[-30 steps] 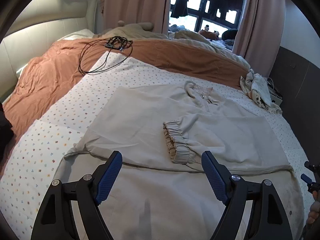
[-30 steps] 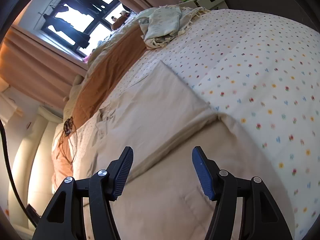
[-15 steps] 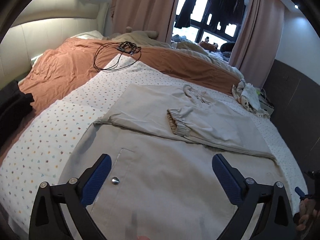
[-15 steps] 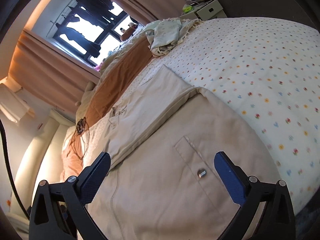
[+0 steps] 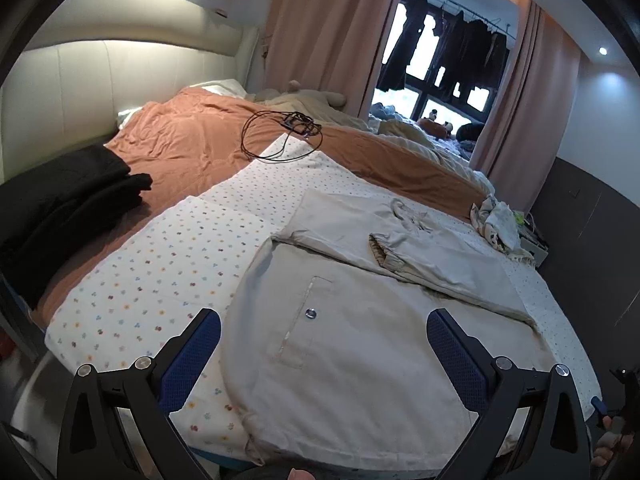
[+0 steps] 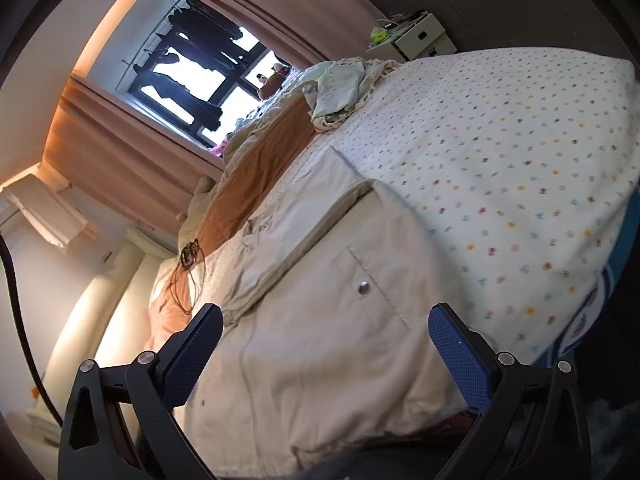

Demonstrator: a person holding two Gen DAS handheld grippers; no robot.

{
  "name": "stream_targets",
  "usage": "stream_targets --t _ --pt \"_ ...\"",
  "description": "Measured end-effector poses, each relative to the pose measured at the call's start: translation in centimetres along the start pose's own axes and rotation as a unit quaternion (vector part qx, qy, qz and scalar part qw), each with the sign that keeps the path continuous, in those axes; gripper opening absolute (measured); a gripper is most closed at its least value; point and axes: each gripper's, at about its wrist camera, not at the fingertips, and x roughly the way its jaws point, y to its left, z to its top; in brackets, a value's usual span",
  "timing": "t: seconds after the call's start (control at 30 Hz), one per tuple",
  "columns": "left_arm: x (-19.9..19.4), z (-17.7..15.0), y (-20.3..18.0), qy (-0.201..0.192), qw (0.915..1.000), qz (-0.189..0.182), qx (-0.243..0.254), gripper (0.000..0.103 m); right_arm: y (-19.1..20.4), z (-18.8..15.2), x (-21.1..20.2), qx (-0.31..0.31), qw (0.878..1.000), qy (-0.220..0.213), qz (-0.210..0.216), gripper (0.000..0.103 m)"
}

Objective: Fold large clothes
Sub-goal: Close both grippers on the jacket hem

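Note:
A large beige jacket (image 5: 360, 328) lies spread on the bed, its far part folded, with an elastic-cuffed sleeve (image 5: 404, 248) laid across it. A snap button (image 5: 311, 313) marks its pocket. My left gripper (image 5: 322, 344) hangs open above the jacket's near hem, nothing between its blue pads (image 5: 192, 352). In the right wrist view the same jacket (image 6: 320, 340) fills the middle, pocket snap (image 6: 363, 288) showing. My right gripper (image 6: 324, 344) is open over the jacket's lower edge, holding nothing.
A floral sheet (image 5: 160, 280) covers the bed over an orange duvet (image 5: 192, 148). Folded black clothes (image 5: 60, 200) lie at left, a black cable (image 5: 280, 132) at the back. A crumpled cloth (image 5: 500, 228) sits at the far right by a nightstand (image 6: 420, 36). Curtains frame the window.
Both grippers pulled back toward the bed's near edge and opened wider. The jacket's lower half with its pockets came into view. The jacket itself lies unmoved.

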Motion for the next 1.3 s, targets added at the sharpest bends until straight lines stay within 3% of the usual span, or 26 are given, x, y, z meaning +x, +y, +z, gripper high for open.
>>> stream_targets --t 0.23,0.43,0.6,0.87,1.17,1.23,1.3 --pt "-3.8 -2.5 2.5 0.002 1.0 0.0 -0.004 0.103 -1.3 -1.5 -2.3 -0.02 0.999 0.03 -0.002 0.103" --pt "-7.0 -4.1 4.9 0.004 0.9991 -0.018 -0.038 0.1 -1.9 -2.7 -4.6 -0.025 0.998 0.052 -0.002 0.103" --pt "-9.2 -5.0 6.1 0.009 0.9981 -0.029 -0.055 0.09 -2.6 -3.6 -7.2 -0.021 0.998 0.059 0.001 0.103" --pt "-10.8 -5.8 6.6 0.01 0.9957 -0.048 -0.079 0.083 -3.9 -3.6 -11.5 -0.023 0.998 0.051 0.007 0.102" --pt "-8.8 -5.2 6.7 0.029 0.995 -0.051 -0.081 0.082 -5.7 -3.8 -9.6 0.0 0.997 0.071 0.023 0.09" --pt "-7.8 -5.6 7.3 0.041 0.993 -0.057 -0.095 0.078 -6.1 -3.9 -7.9 0.013 0.996 0.088 0.027 0.083" --pt "-6.4 -5.7 7.8 0.059 0.9909 -0.063 -0.103 0.065 -6.5 -4.0 -6.0 0.025 0.993 0.106 0.035 0.077"
